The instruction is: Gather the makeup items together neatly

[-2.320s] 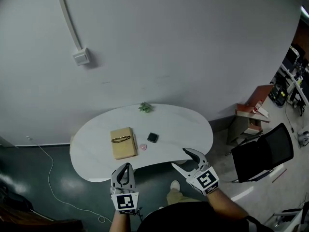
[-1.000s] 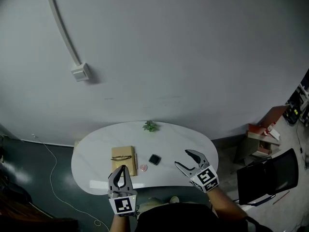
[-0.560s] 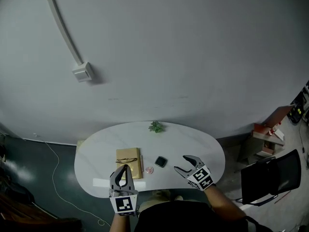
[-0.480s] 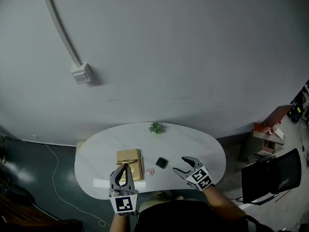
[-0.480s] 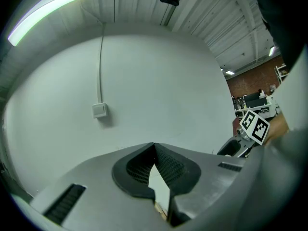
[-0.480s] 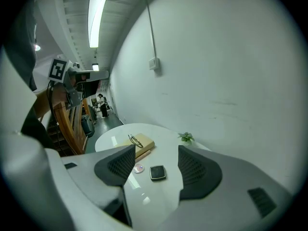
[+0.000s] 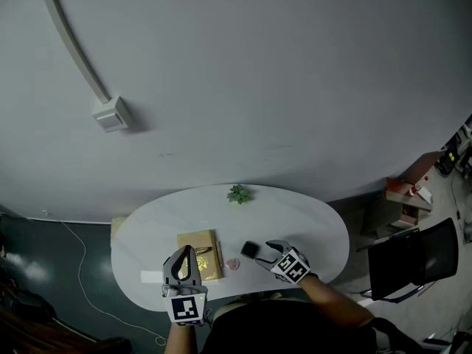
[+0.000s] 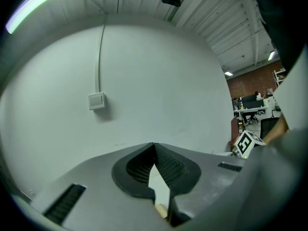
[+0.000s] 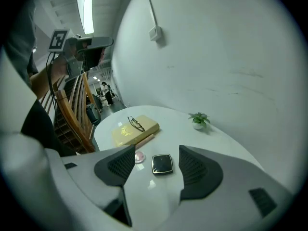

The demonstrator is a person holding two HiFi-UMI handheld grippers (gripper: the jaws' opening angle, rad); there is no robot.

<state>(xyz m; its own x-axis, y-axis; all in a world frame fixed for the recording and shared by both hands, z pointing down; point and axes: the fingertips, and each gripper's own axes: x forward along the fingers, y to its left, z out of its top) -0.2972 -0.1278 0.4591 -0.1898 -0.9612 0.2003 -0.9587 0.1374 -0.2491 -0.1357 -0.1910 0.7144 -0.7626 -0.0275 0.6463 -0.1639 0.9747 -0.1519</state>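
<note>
Grey ribbed pads of the right gripper (image 9: 157,149) stand apart, holding nothing. The black compact (image 9: 162,164) lies flat on the white table (image 9: 226,148), framed between them; it is squarish, with no long axis to tell. Just left sits a small pink pot (image 9: 140,157). Farther left, a slim stick (image 9: 144,139) lies lengthwise along a yellow book (image 9: 130,129). The left gripper (image 8: 154,147) is clenched on nothing, near the book.

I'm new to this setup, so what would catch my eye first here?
The open right gripper is lined up on a black compact on the white table, with a small pink disc beside it. Next to those lies a yellow book with glasses on top. A little plant stands at the table's far edge.
</note>
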